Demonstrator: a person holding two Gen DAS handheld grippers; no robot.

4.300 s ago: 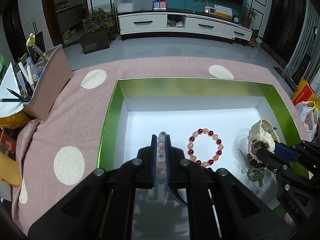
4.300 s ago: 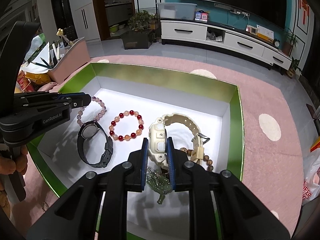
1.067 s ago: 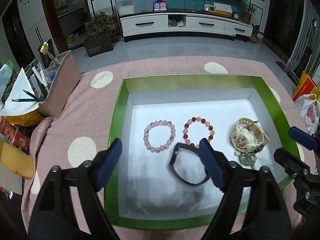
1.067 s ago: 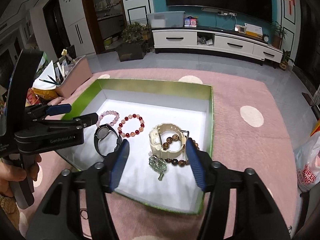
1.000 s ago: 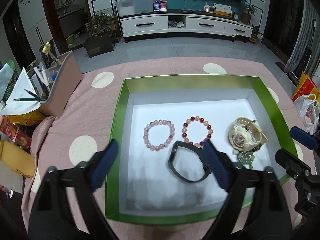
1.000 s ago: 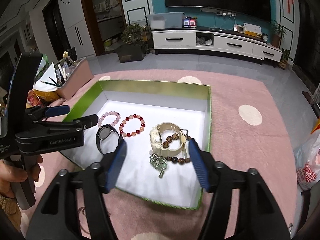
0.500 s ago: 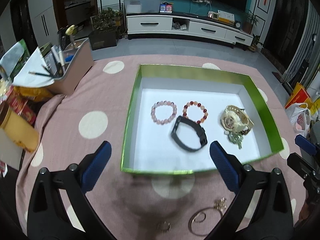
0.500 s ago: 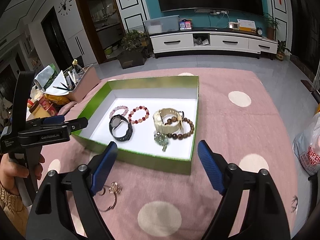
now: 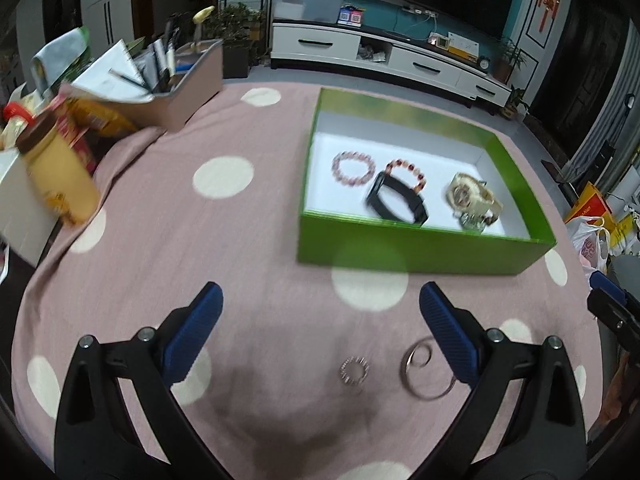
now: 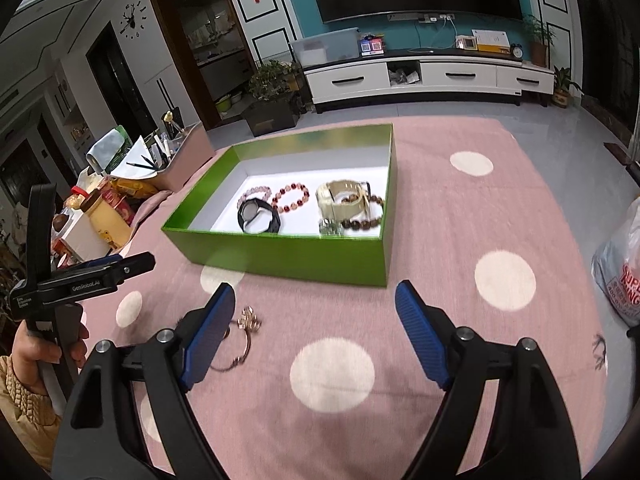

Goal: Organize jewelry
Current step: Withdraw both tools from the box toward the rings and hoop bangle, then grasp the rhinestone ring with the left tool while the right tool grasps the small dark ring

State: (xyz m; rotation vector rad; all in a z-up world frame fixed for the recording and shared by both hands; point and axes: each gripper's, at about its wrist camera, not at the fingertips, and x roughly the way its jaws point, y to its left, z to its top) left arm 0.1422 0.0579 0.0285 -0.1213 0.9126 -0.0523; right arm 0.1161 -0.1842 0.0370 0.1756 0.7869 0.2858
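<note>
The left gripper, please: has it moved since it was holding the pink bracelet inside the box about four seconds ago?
Yes. The left gripper has pulled back out of the green box, toward the camera side, and now hangs open over the pink cloth.

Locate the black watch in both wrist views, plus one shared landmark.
Left wrist: black watch right of centre, upper half, near the box's front wall.
Right wrist: black watch left of centre, mid-height, in the box's near-left part.
Shared landmark: the green box holding it.

Bracelets (image 9: 354, 167), watches (image 9: 397, 204) inside green box (image 9: 420, 247)
</note>
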